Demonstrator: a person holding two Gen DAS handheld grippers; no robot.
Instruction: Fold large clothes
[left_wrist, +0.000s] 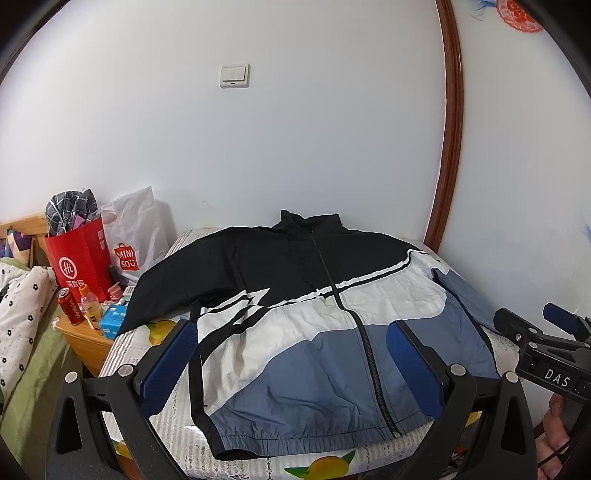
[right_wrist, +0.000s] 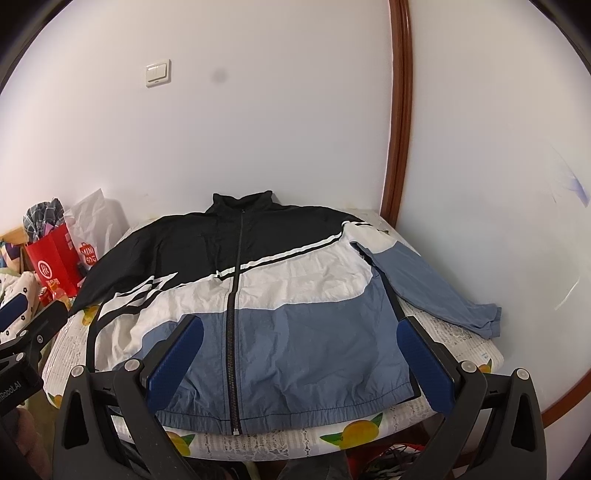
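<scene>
My left gripper (left_wrist: 291, 350) hangs above the near hem of the jacket (left_wrist: 306, 302), jaws spread wide with nothing between the blue pads (left_wrist: 166, 369). My right gripper (right_wrist: 299, 354) hovers the same way, jaws wide and empty, over the blue lower panel of the jacket (right_wrist: 258, 295).

The jacket lies flat and zipped on a table with a lemon-print cloth (right_wrist: 354, 432), collar toward 12 o'clock by the white wall, hem toward 6 o'clock. Its top is black, the middle band white, the bottom blue. The blue sleeve (right_wrist: 436, 284) stretches out toward 3 o'clock in my right view; the black sleeve (left_wrist: 162, 288) runs down toward 9 o'clock in my left view.

At 9 o'clock, beside the table, a red paper bag (left_wrist: 79, 258) and a white shopping bag (left_wrist: 136, 229) stand on a wooden nightstand (left_wrist: 85, 339), with a red can (left_wrist: 69, 306) and an orange-capped bottle (left_wrist: 90, 306) in front of them. A light switch (left_wrist: 235, 75) sits on the wall at 12 o'clock
</scene>
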